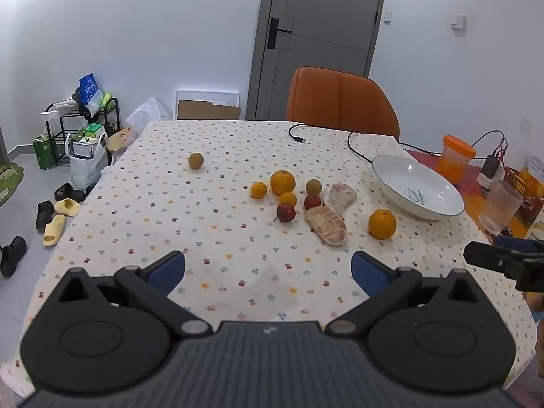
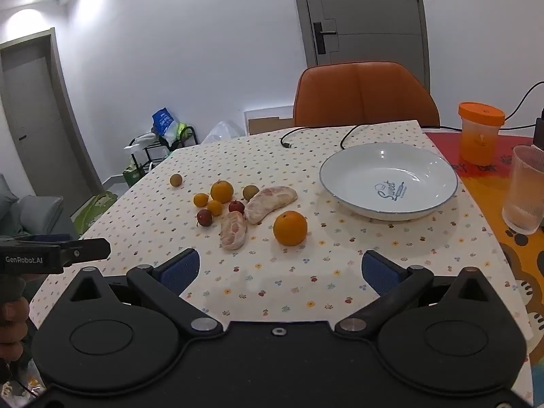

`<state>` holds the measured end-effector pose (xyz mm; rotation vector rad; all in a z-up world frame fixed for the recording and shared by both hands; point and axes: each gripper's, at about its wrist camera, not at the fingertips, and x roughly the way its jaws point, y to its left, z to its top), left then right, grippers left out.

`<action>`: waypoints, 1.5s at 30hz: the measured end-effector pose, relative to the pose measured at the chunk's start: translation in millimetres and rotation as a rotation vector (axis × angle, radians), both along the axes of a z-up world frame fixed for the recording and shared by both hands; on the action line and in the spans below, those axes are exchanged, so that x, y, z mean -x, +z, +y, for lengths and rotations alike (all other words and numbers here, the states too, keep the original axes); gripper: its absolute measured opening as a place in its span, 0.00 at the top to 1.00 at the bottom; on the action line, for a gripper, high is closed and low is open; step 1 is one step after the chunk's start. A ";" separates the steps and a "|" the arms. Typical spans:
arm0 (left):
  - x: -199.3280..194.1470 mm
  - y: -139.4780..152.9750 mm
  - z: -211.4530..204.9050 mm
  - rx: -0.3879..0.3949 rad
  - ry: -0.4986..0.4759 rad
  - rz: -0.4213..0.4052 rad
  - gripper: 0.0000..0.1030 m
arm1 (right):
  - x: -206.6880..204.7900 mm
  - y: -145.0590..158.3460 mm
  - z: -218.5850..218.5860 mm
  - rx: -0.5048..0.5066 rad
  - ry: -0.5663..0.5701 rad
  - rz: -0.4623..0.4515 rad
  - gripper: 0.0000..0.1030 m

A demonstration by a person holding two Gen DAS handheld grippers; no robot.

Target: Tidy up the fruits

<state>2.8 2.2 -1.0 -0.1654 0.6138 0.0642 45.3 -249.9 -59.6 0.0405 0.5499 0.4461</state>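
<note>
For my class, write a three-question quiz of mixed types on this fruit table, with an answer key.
1. True or false: the white plate already holds fruit.
2. Multiple choice: which fruit lies nearest the plate? A) the lone large orange B) the small brown fruit far off on its own C) a red fruit
3. Fill in: both the left tool and the right tool have their jaws ____ and hold nothing.

Key: 1 false, the plate is empty. 2 A. 3 open.
</note>
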 end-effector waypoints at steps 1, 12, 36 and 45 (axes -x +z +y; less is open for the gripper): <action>-0.7 -0.2 1.3 0.003 0.001 0.000 0.00 | 13.2 -5.6 2.0 -0.014 -0.003 -0.017 0.00; 1.5 -5.2 -4.9 -0.006 -0.012 0.001 0.00 | 12.0 -9.2 -0.7 -0.020 -0.023 -0.019 0.00; 1.0 -6.6 -7.1 0.002 -0.010 -0.001 0.00 | 11.1 -12.3 0.4 -0.011 -0.044 -0.018 0.00; 0.8 -5.8 -7.1 0.003 -0.009 -0.002 0.00 | 11.5 -10.9 -0.3 -0.026 -0.037 -0.017 0.00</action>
